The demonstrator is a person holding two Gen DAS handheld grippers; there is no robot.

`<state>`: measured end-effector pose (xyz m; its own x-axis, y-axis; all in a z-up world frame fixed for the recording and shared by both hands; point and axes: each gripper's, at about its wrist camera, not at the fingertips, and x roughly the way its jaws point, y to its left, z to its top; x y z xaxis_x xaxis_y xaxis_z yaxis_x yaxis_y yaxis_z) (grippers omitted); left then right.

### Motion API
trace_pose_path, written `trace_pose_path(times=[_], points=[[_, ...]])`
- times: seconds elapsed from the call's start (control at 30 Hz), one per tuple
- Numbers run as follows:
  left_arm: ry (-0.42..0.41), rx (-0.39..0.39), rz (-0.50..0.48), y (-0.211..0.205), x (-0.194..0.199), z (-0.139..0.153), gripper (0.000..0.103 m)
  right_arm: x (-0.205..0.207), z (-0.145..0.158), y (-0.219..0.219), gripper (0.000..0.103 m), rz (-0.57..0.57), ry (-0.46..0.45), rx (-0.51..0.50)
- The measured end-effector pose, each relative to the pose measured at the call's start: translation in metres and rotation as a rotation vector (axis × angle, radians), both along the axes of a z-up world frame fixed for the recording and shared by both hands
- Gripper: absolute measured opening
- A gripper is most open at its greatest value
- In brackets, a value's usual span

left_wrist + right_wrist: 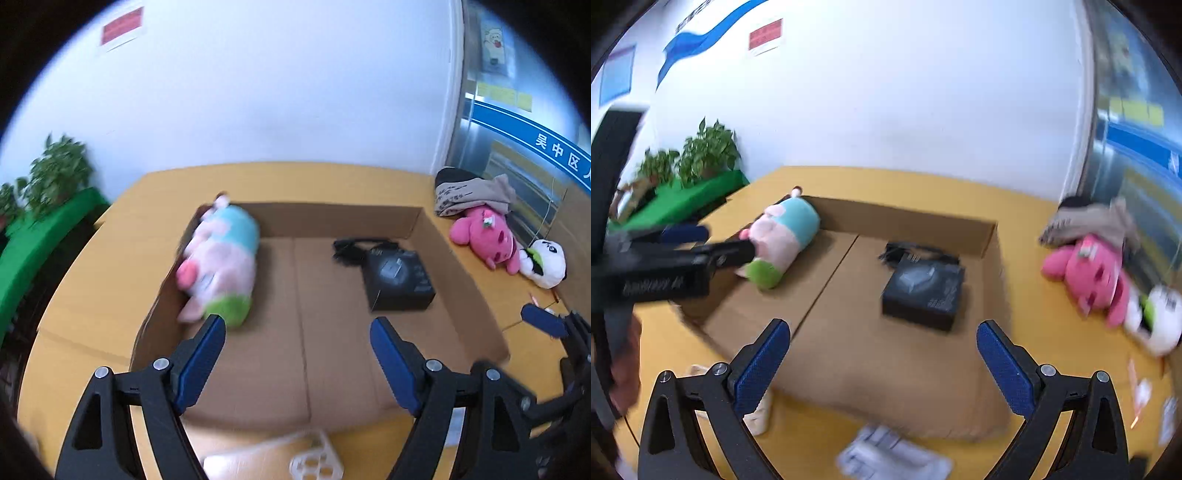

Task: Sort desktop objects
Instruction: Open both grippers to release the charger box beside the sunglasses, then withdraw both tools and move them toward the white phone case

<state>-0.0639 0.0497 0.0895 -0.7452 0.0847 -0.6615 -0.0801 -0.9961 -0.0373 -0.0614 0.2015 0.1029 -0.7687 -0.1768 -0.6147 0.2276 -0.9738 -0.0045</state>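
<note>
Both the left claw (297,325) and the right claw (882,328) are shown spread wide with nothing between the fingers, above a shallow cardboard box (458,266) on the yellow worktop (92,273). Ahead of the left claw, a pastel plush toy (221,258) is seen at the box's left wall; a black box (923,291) is seen ahead of the right claw. A pink plush (1086,273) is shown on the worktop, right of both claws.

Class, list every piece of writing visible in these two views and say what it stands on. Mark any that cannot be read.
"吴中区": white characters on the blue band across the glass partition; it runs on out of view.
Red wall notice: blurred, unreadable.
Black box in the cardboard tray: small print, unreadable.
Grey printed cloth: dark characters, too small to read.
Left claw's black body: white lettering, blurred.
</note>
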Motion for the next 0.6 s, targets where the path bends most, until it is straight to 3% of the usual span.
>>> trace_pose_path(times=[0.07,0.1,0.13,0.17,0.2,0.23,0.27,0.37,0.4,0.43,0.47,0.5,0.53,0.6], points=[[-0.017,-0.029,-0.006,-0.002,0.016,-0.006,0.08,0.008,-0.003,0.0,0.099,-0.005,-0.008,0.017],[-0.018,-0.052,-0.009,-0.001,0.023,-0.008,0.078,0.012,-0.002,-0.002,0.084,-0.01,-0.007,0.033],[-0.008,-0.068,-0.012,-0.001,0.031,-0.008,0.078,0.017,-0.001,-0.003,0.056,-0.015,-0.01,0.047],[0.004,-0.064,-0.022,0.001,0.037,-0.008,0.063,0.021,-0.001,-0.004,0.041,-0.015,-0.02,0.052],[0.005,-0.04,-0.04,0.0,0.042,-0.007,0.031,0.025,-0.002,-0.005,0.023,-0.014,-0.029,0.051],[-0.005,-0.025,-0.051,-0.001,0.045,-0.008,0.014,0.027,-0.002,-0.004,0.021,-0.015,-0.034,0.047],[-0.02,-0.017,-0.055,-0.001,0.046,-0.008,0.003,0.028,-0.003,-0.001,0.021,-0.014,-0.032,0.045],[-0.008,-0.024,-0.048,-0.001,0.05,-0.008,0.004,0.036,0.0,-0.002,0.021,-0.016,-0.021,0.042],[-0.007,-0.015,-0.051,-0.002,0.052,-0.008,0.012,0.038,0.001,-0.001,0.026,-0.017,-0.022,0.035],[-0.008,-0.002,-0.053,-0.003,0.053,-0.007,0.021,0.039,0.002,-0.001,0.05,-0.017,-0.028,0.025],[-0.01,0.016,-0.05,-0.005,0.054,-0.006,0.049,0.04,0.002,0.0,0.067,-0.015,-0.033,0.015],[-0.006,0.028,-0.045,-0.006,0.055,-0.006,0.074,0.041,0.003,0.001,0.095,-0.019,-0.029,0.01],[0.012,0.04,-0.036,-0.009,0.058,-0.004,0.078,0.043,0.004,0.002,0.101,-0.031,-0.014,0.012],[0.037,0.055,-0.04,-0.012,0.063,-0.002,0.078,0.045,0.006,0.002,0.101,-0.037,0.001,0.012]])
